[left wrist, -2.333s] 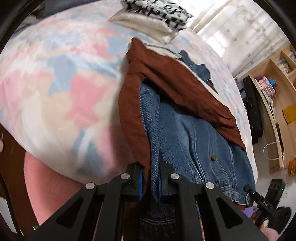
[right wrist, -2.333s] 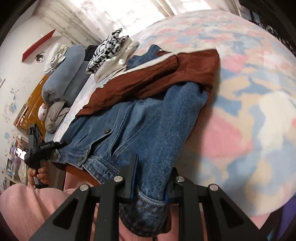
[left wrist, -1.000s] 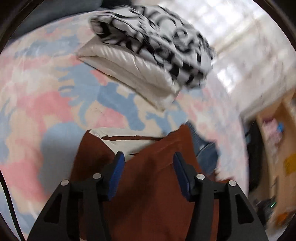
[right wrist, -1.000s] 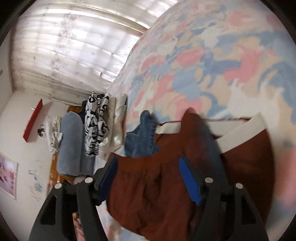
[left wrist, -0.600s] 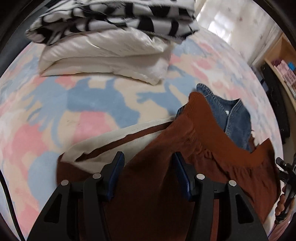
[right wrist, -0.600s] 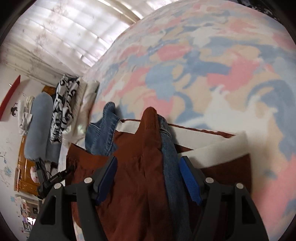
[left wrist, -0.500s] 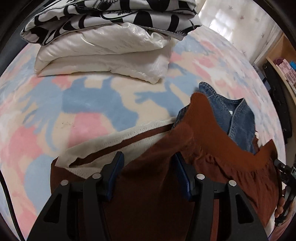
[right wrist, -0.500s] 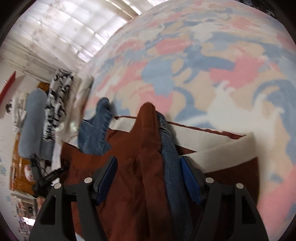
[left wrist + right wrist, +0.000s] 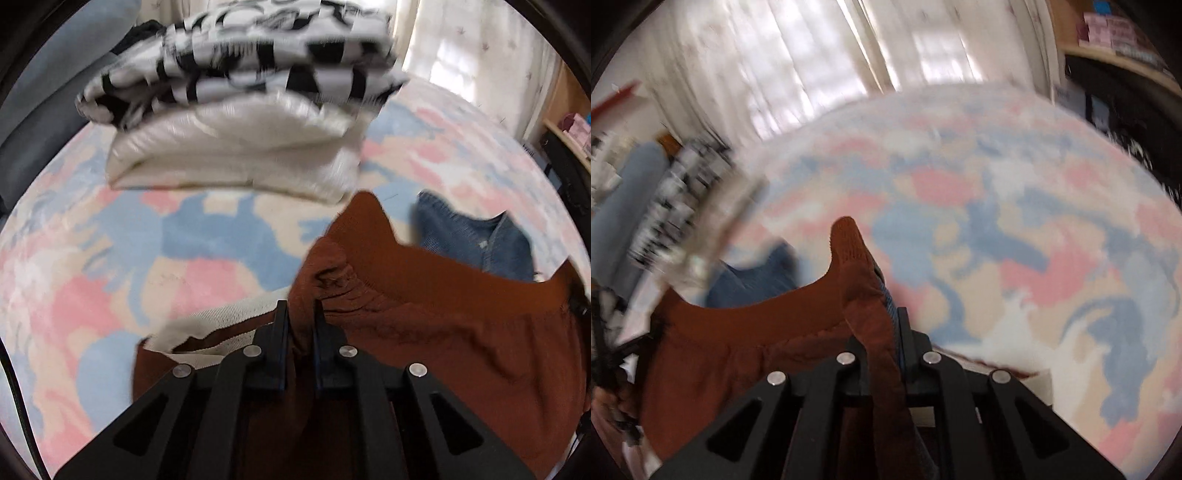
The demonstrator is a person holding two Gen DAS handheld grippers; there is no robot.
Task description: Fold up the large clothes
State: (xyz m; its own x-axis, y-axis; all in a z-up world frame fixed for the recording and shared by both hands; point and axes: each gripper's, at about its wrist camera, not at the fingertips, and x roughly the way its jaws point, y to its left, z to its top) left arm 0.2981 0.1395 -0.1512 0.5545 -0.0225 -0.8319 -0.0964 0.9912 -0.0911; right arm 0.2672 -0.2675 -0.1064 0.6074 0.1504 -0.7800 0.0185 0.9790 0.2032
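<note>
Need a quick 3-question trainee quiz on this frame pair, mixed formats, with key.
1. True or false: the left hand-held gripper is shut on the rust-brown garment.
2. Multiple choice: in the left wrist view, what lies directly on the cream folded item? A) the denim jacket B) a black-and-white patterned garment C) a pillow
3. Fill in: besides the rust-brown fabric, the right hand-held gripper pinches a layer of ____ fabric.

Key:
1. True; a fold of it is pinched between the closed fingers.
2. B; the black-and-white patterned garment tops the stack, while the denim jacket pokes out behind the brown one on the pastel blanket.
3. Blue denim.
</note>
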